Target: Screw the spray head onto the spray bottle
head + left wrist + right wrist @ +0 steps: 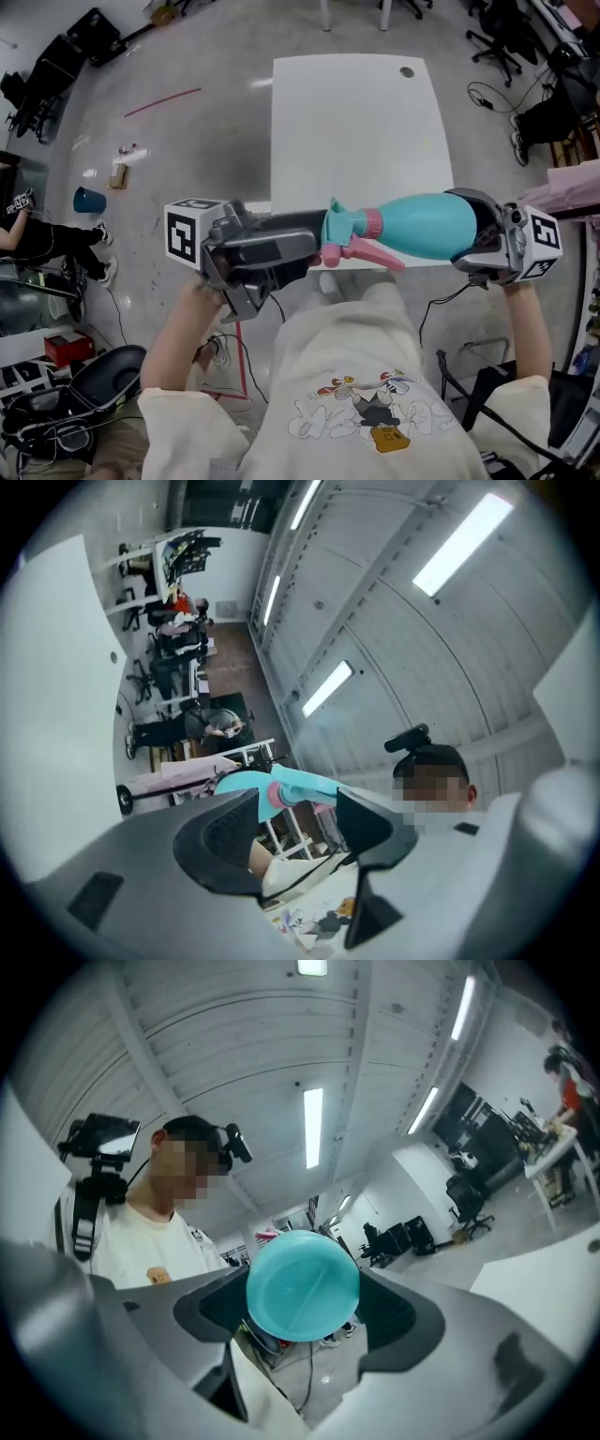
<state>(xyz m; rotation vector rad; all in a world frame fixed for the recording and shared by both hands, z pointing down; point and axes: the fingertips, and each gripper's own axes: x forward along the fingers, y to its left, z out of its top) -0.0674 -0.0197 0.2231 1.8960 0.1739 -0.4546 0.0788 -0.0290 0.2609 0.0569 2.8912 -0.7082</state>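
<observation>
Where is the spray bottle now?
Head view, centre right: the spray bottle lies sideways over the table's near edge, base in the right gripper, nozzle at the left gripper.

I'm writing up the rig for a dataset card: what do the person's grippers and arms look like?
The left gripper and right gripper are dark grey with black ribbed pads. Each carries a white cube with black square markers. A black cable hangs below the right one. The sleeves are cream, leaving the forearms bare.
</observation>
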